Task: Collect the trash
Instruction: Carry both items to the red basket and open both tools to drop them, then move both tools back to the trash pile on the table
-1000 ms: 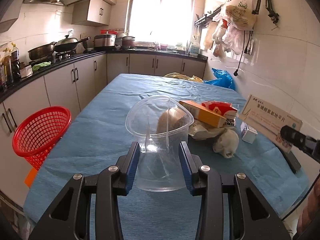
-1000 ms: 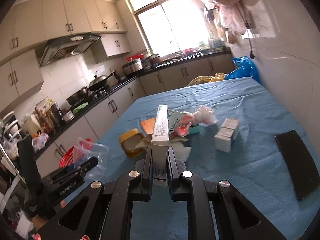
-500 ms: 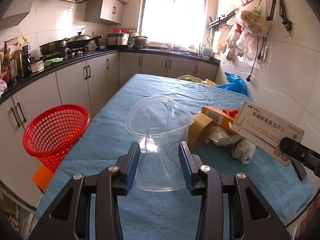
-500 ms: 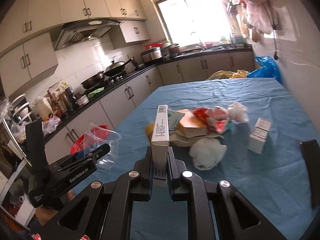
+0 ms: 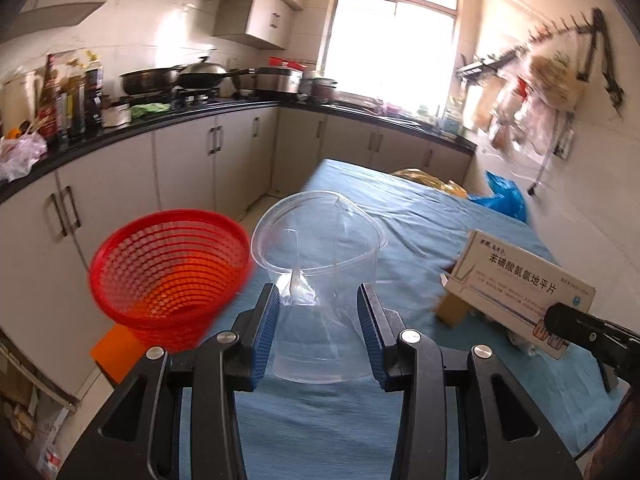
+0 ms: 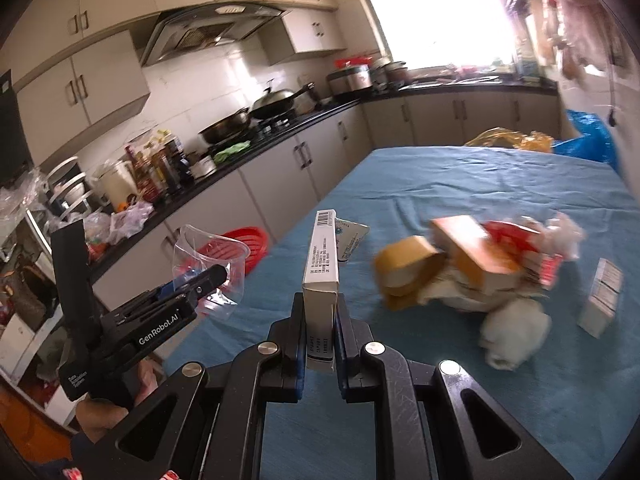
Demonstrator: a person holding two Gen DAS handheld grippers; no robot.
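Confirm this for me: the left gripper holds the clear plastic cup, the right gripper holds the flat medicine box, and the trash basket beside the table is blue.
Not quite. The basket is red, not blue, as the left wrist view shows. The rest stands: the left gripper holds the clear plastic cup, and the right gripper holds the flat medicine box.

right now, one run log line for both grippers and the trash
left gripper: shut on clear plastic cup | right gripper: shut on white box | red basket: off table's left edge | phase: carrying
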